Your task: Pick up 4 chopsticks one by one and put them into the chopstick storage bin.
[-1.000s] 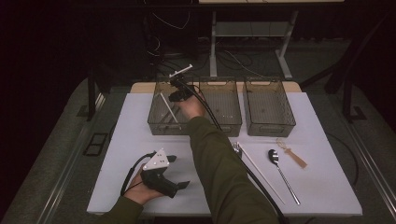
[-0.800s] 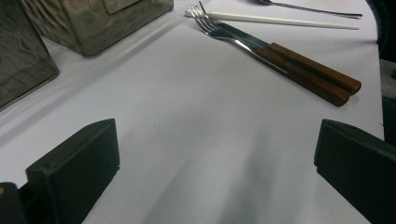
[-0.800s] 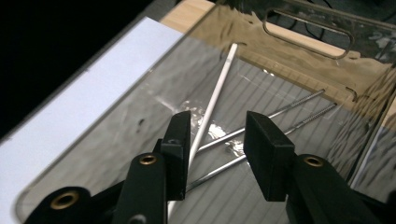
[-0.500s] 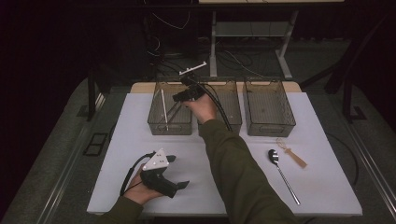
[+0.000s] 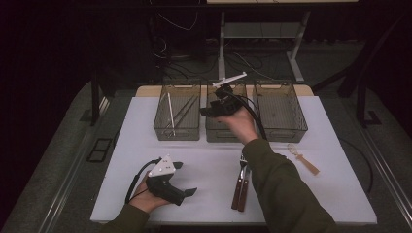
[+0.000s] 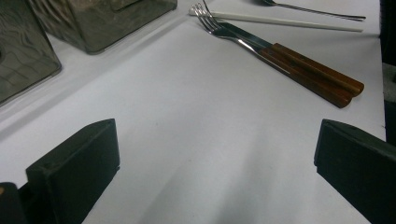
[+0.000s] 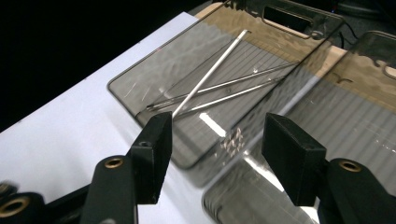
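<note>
The white table bears three bins, two forks and a wooden spoon.

Right gripper pulls away from the left bin

We see the right gripper shifted from over the left bin to above the middle bin, a little higher than a second ago. Its jaws have just been opening and nothing sits between them. The white stick now lies in the left bin, and two forks on the counter have come into sight.

Three bins in a row behind – chopsticks in left one, forks on table in front
</note>
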Available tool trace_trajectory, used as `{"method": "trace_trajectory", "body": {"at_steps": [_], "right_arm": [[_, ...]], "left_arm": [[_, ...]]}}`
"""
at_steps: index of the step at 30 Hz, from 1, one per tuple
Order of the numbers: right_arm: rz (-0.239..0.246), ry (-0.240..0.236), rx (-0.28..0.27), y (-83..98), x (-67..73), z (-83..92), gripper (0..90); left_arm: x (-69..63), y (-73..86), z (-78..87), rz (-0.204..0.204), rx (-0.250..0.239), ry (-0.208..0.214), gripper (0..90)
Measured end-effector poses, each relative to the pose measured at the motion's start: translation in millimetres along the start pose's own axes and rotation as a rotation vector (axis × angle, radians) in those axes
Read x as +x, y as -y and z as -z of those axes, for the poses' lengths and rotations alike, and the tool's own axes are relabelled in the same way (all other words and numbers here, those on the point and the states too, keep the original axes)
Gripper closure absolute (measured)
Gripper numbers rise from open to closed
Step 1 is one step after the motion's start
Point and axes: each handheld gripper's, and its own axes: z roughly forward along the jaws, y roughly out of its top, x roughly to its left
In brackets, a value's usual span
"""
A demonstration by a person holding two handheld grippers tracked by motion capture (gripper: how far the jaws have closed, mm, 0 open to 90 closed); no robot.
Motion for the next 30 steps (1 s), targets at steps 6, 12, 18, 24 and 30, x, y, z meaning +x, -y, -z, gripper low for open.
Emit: {"method": "trace_trajectory", "body": {"at_steps": [6, 12, 18, 24, 30], "right_arm": [[0.024, 0.016, 0.012, 23.0, -5.6, 27.1, 43.8], [0.040, 0.035, 0.034, 51.5, -11.3, 50.5, 45.0], [0.045, 0.070, 0.070, 80.5, -17.1, 69.4, 53.9], [0.055, 0.093, 0.103, 107.6, -20.5, 83.2, 59.8], [0.038, 0.086, 0.145, 132.0, -25.2, 93.2, 63.8]], "left_arm": [[-0.1, 0.6, -0.3, 0.009, 0.002, -0.003, 0.0], [0.0, 0.5, -0.4, 0.005, 0.006, -0.004, 0.0], [0.5, 0.6, -0.2, -0.005, 0.012, -0.005, 0.0], [0.9, 0.2, 0.3, -0.008, 0.010, -0.008, 0.0], [0.8, 0.7, 0.0, -0.002, 0.014, -0.011, 0.0]]}}
